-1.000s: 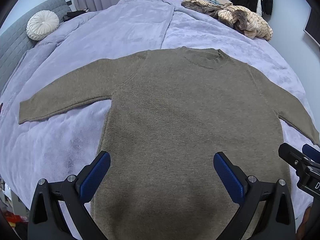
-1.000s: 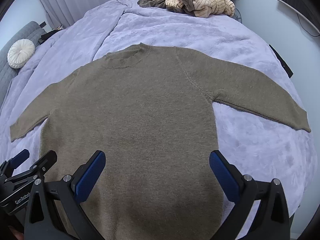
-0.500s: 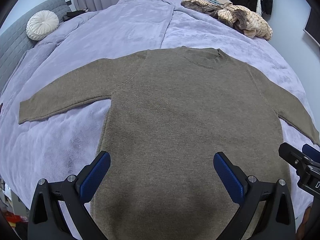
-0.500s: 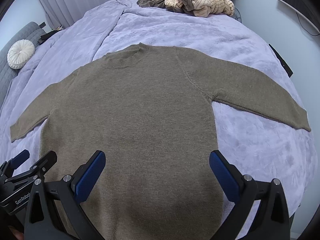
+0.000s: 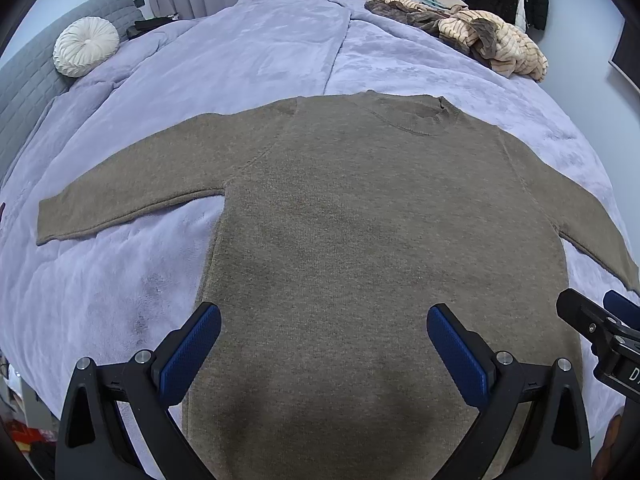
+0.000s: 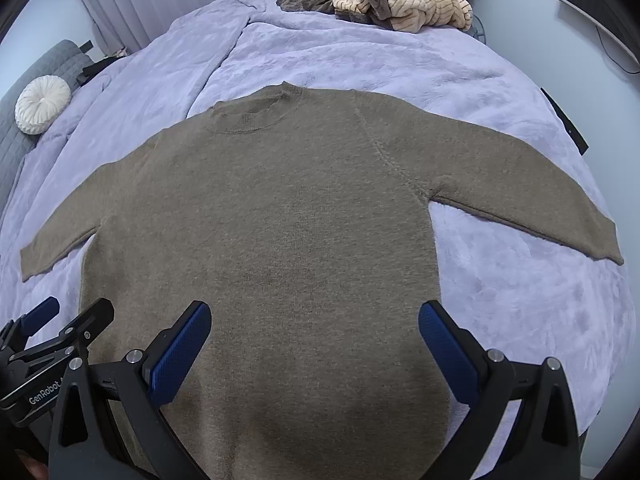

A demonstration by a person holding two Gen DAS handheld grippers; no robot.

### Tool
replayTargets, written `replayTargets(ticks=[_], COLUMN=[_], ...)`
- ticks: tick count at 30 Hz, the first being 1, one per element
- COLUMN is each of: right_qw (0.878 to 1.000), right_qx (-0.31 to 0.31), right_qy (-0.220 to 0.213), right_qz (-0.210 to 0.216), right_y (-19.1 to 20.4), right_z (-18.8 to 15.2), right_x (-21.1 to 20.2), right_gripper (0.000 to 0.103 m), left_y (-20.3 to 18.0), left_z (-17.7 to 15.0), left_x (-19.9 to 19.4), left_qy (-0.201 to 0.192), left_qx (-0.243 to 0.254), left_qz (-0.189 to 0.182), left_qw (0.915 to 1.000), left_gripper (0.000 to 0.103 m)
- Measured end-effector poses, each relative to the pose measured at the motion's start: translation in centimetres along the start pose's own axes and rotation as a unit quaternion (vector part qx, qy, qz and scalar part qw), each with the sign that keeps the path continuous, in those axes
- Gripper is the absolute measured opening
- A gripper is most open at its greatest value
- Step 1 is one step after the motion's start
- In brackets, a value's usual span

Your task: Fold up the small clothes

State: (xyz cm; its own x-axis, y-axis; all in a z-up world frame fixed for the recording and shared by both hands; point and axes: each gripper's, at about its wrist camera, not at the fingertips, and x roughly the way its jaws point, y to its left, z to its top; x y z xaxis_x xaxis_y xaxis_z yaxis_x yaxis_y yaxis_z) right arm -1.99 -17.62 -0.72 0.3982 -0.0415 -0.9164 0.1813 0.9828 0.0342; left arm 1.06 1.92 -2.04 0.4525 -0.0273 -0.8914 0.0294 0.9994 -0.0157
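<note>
An olive-brown knit sweater [image 5: 360, 220] lies flat on the lilac bed cover [image 5: 260, 52], neck away from me, both sleeves spread out to the sides. It also shows in the right wrist view [image 6: 272, 220]. My left gripper [image 5: 324, 344] is open and empty above the sweater's lower part. My right gripper [image 6: 314, 340] is open and empty above the same area, further right. In the left wrist view the right gripper [image 5: 600, 324] shows at the right edge; in the right wrist view the left gripper [image 6: 60, 332] shows at the lower left.
A pile of tan and brown clothes [image 5: 480, 36] lies at the bed's far right corner, also in the right wrist view [image 6: 384, 0]. A round white cushion [image 5: 86, 46] rests against the grey headboard [image 5: 24, 76] on the left. Curtains hang behind the bed.
</note>
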Motion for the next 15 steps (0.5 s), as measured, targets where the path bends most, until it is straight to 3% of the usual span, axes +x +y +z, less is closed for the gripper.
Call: replayTargets(ticks=[15], right_qw=[1.0], right_qx=[0.0], right_qy=[0.001], right_qz=[0.0], right_y=[0.05], right_z=[-0.03], right_x=[0.0], right_gripper=[0.103], left_y=[0.07], left_z=[0.02], left_x=[0.14], left_qy=[0.0], left_qx=[-0.001], left_qz=[0.0], left_qw=[1.0], left_gripper=[0.103])
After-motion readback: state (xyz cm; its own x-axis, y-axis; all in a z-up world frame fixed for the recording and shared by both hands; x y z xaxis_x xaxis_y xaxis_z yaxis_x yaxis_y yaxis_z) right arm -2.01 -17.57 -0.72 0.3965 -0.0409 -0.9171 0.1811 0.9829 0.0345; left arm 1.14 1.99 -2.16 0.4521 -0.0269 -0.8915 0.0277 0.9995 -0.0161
